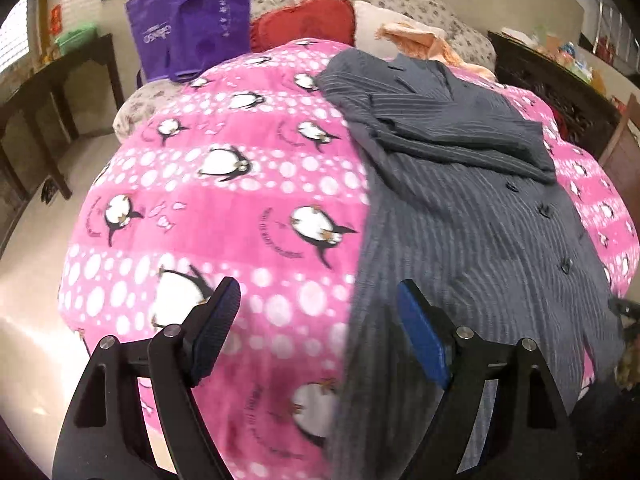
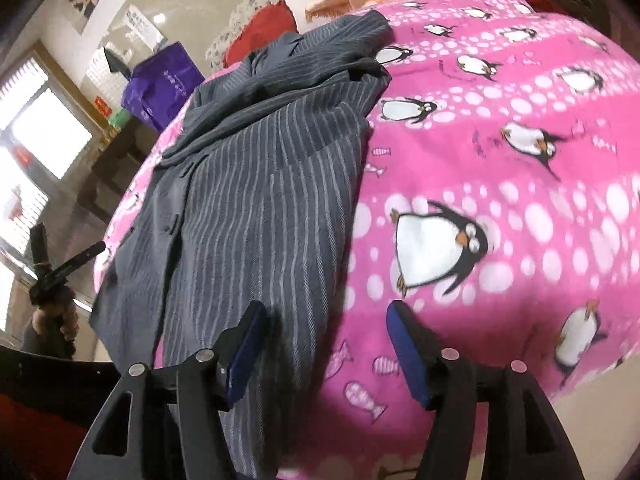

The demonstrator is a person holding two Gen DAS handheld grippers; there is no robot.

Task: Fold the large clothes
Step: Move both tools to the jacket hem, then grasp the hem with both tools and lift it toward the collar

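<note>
Lying buttoned on the pink penguin blanket [image 1: 248,216] over the bed: grey pinstriped jacket [image 1: 452,216], one sleeve folded across. Soft, limp, probably moderately heavy; pinch hem corners. Left gripper [image 1: 316,332] and right gripper [image 2: 326,344] both spread, empty.

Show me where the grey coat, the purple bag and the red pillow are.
Coat [image 1: 460,216]: left wrist view, striped front near the buttons.
Bag [image 1: 192,28]: left wrist view, its side.
Pillow [image 1: 308,24]: left wrist view, its middle.
</note>
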